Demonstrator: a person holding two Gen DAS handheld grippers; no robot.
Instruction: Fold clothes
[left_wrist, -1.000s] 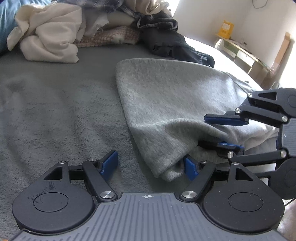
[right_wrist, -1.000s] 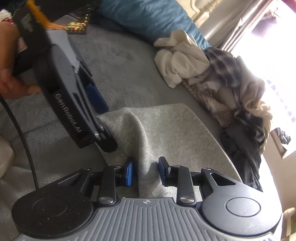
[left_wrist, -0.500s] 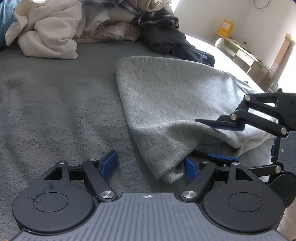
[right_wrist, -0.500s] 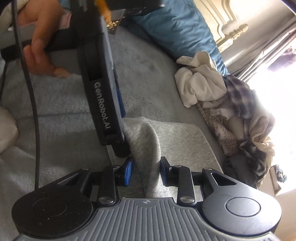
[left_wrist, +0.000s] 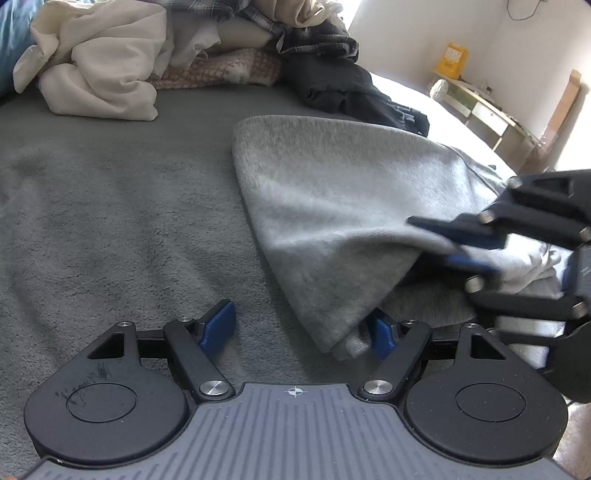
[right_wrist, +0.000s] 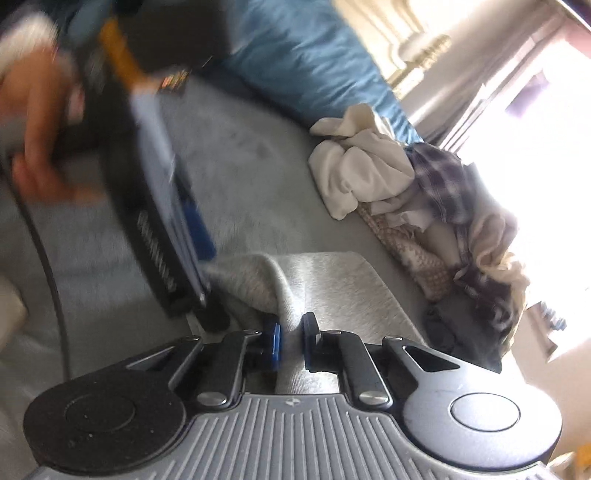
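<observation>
A: Where is the grey sweatshirt (left_wrist: 332, 206) lying?

B: On the grey fleece blanket (left_wrist: 110, 229) of the bed, ahead of the left hand-held gripper (left_wrist: 303, 328) and to its right. One folded corner of it droops down just inside that gripper's right finger (left_wrist: 382, 332).

A: Is the left hand-held gripper gripping that corner?

B: No. Its jaws stand spread wide; the left finger (left_wrist: 218, 326) rests over bare blanket, well apart from the cloth.

A: And the right hand-held gripper (right_wrist: 291, 341)?

B: Its jaws have just been closing, and they now pinch a raised ridge of the sweatshirt between the blue pads (right_wrist: 274, 345). In the left wrist view the same tool comes in from the right, blurred, its fingers clamped over the cloth's edge, which is lifted off the bed there.

A: What lies beyond the grippers?

B: A heap of unfolded clothes: a cream garment (left_wrist: 99, 70), a plaid shirt (right_wrist: 443, 177), a checked knit piece (left_wrist: 221, 68) and dark clothing (left_wrist: 343, 88). A blue pillow (right_wrist: 306, 62) lies further back still, as the right wrist view shows.

A: Anything of the person?

B: A blurred hand (right_wrist: 40, 125) holding the left tool's handle, up to the left of the right gripper.
</observation>
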